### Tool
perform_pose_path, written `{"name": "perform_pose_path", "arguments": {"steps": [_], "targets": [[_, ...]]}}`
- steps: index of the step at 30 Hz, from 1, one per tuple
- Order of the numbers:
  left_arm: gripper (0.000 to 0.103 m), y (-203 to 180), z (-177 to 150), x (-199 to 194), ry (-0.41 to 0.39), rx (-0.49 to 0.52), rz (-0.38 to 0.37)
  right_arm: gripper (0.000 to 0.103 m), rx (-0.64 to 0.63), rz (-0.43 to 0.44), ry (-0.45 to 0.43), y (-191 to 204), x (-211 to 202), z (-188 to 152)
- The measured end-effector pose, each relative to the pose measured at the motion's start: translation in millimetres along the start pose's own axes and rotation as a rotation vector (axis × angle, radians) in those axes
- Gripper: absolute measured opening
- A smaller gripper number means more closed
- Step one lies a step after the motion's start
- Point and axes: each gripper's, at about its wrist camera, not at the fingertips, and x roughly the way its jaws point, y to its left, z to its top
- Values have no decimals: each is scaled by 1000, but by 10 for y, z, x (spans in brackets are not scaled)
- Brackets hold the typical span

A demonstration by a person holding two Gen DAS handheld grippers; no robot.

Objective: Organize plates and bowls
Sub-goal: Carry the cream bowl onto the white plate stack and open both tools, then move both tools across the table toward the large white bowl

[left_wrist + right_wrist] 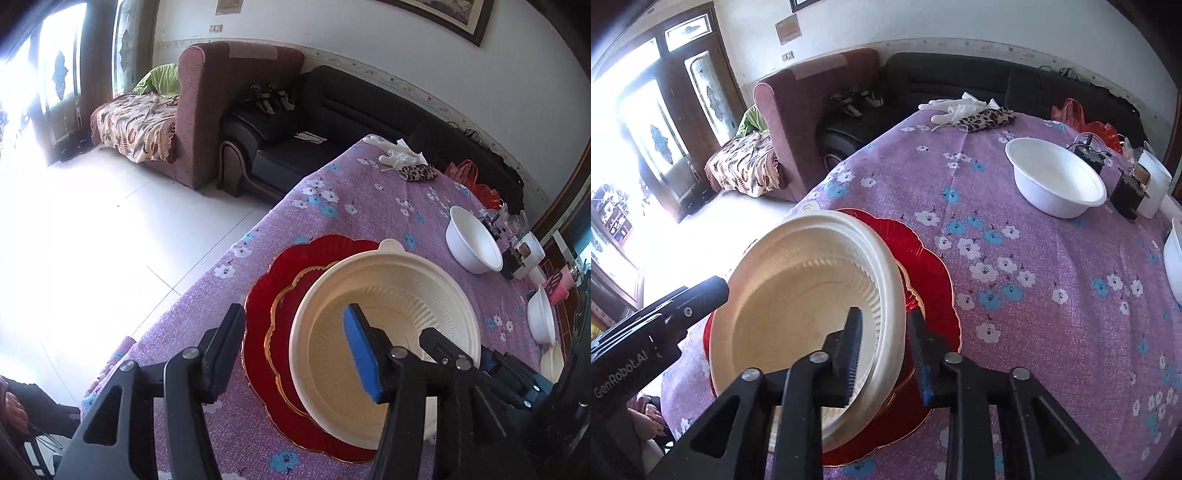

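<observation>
Two grippers on one dish right now, which is where trouble could start. Going L to R: my left gripper [293,345] is spread wide, one finger off the red plate's left edge, the blue-padded one over the cream bowl's well, gripping nothing. Under it sits the red scalloped glass-look plate with gold trim [266,295], flat on the purple flowered tablecloth [354,199], near the table's left edge w/ the floor just beyond. The cream round ribbed plastic bowl [798,280] is tilted up over the red plate, and my right gripper [886,332] straddles its right rim, one finger inside, one outside. From the right wrist view the jaws look closed on the rim, but I can't tell for sure how firm the pinch is.

Risks as I judge them:
- thin rim, single-edge hold, so the bowl may pivot or slip out and drop on the red plate
- the bowl's low edge could drag the red plate twd the table edge
- my left fingers are close enough to knock the bowl if I swing in

Further R, the white deep round bowl [1056,181] and other white bowls [541,319] stand well apart, not at risk yet.
</observation>
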Motion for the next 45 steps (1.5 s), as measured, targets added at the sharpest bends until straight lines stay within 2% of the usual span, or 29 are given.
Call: {"name": "perform_pose_path", "arguments": {"steps": [1,3,8,11,13,17,22,26,28,34,41,45], "targets": [[55,9,-4,-23,-4,-7,-3,50,5,3,-9,-8,-21,7],[56,24,-16,-68,-7,-17,-7,53,8,1,-34,-24,-78,23],[56,-37,-97,-251,-25,-12,-7,55,32,15,-57,-148,-168,16],[62,-196,-164,-381,-48,18,-20,55,65,26,-90,-300,-307,-70],[69,-376,-221,-465,-64,56,-36,55,79,28,-107,-417,-417,-159],[75,-857,-367,-573,-71,160,-92,56,106,-3,-137,-745,-664,-424],[92,-1423,-641,-622,-66,273,-159,56,207,-56,-130,-1281,-874,-829],[92,-1876,-949,-517,20,366,-262,56,292,-90,-120,-1698,-1020,-1177],[92,-2071,-1124,-440,66,406,-285,56,332,-110,-113,-1918,-1092,-1336],[92,-2397,-1438,-220,143,473,-288,56,439,-174,-111,-2497,-1313,-1644],[92,-2538,-1475,-44,145,493,-237,56,509,-219,-133,-2897,-1542,-1817],[92,-2623,-1475,30,122,512,-200,56,533,-232,-135,-3011,-1538,-1799]]}}
